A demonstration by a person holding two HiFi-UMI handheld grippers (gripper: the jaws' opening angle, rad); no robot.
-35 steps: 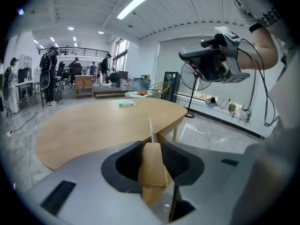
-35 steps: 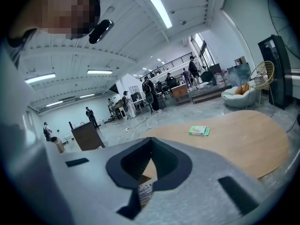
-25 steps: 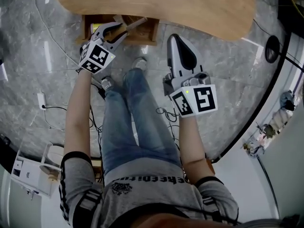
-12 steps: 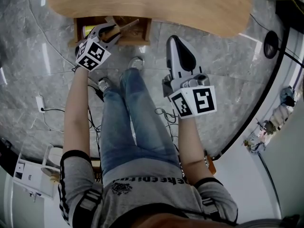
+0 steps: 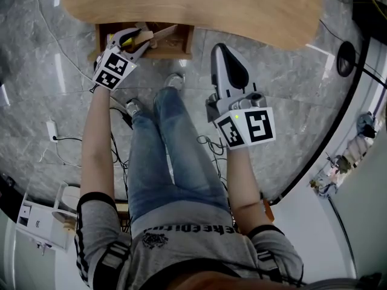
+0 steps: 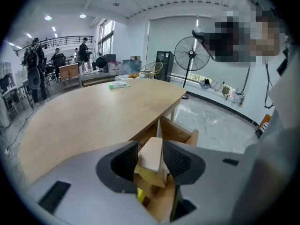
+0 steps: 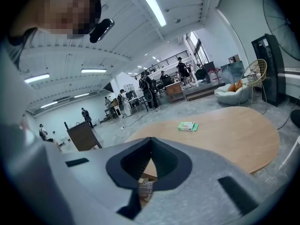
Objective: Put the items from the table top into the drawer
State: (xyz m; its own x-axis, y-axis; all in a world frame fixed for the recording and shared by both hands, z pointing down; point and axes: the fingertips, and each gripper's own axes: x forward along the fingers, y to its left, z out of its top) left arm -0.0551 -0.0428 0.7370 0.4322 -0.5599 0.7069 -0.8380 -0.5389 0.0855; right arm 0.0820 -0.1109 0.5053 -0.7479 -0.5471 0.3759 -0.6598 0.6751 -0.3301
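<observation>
The wooden drawer point(image 5: 179, 41) stands pulled out under the tabletop point(image 5: 193, 5). My left gripper point(image 5: 140, 38) reaches down over its left part, shut on a small cream and yellow box point(image 6: 152, 161). Its jaws have just been opening, and the box still sits upright between both pads. Below the box I see the drawer's inside point(image 6: 178, 132) with a yellow item point(image 6: 140, 196). My right gripper point(image 5: 225, 56) hangs shut and empty in front of the table, right of the drawer. A green box point(image 7: 187, 125) lies on the tabletop, also visible in the left gripper view point(image 6: 119, 85).
The person's legs point(image 5: 175, 150) stand between the grippers on a grey marble floor with cables point(image 5: 66, 139). A white stand point(image 5: 42, 216) is at lower left. A fan point(image 6: 190, 55) and several people point(image 6: 56, 60) are far behind the table.
My left gripper has moved up and left in the head view, lower over the open drawer, still with the box. The right gripper has stayed where it was.
</observation>
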